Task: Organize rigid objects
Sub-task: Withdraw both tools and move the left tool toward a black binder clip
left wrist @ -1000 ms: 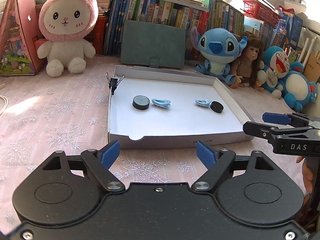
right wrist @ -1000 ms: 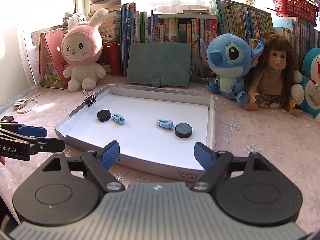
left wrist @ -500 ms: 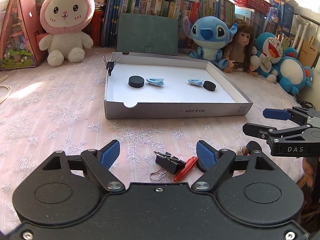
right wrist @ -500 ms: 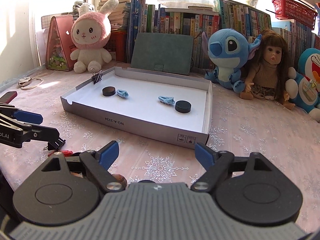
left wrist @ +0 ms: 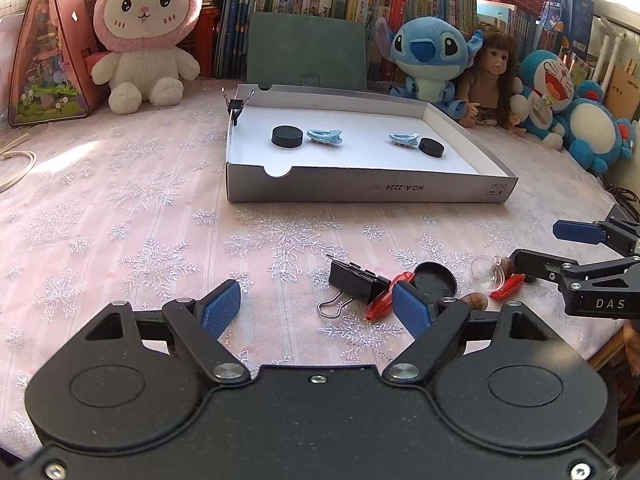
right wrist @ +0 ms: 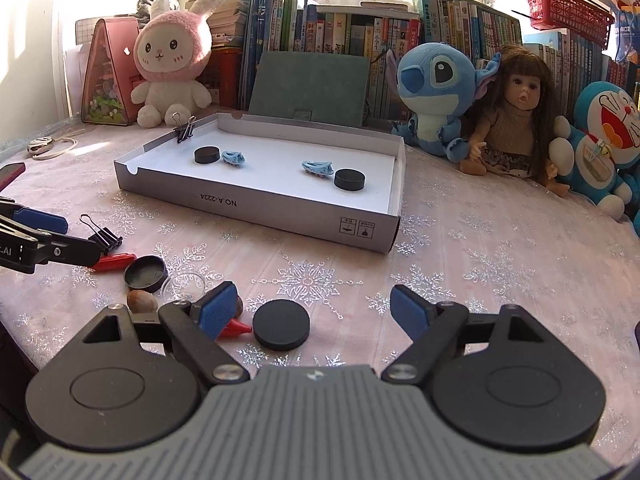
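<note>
Near the binder clip (left wrist: 354, 282) now, both empty claws (left wrist: 316, 310) (right wrist: 314, 310) gape, lower than before.

Bright daylight pours from windows behind the row of upright books (right wrist: 360, 36), blowing out the upper edges. Short soft shadows on the pink snowflake-patterned table (left wrist: 120, 208). Sharp centre, fisheye-bent edges.
</note>
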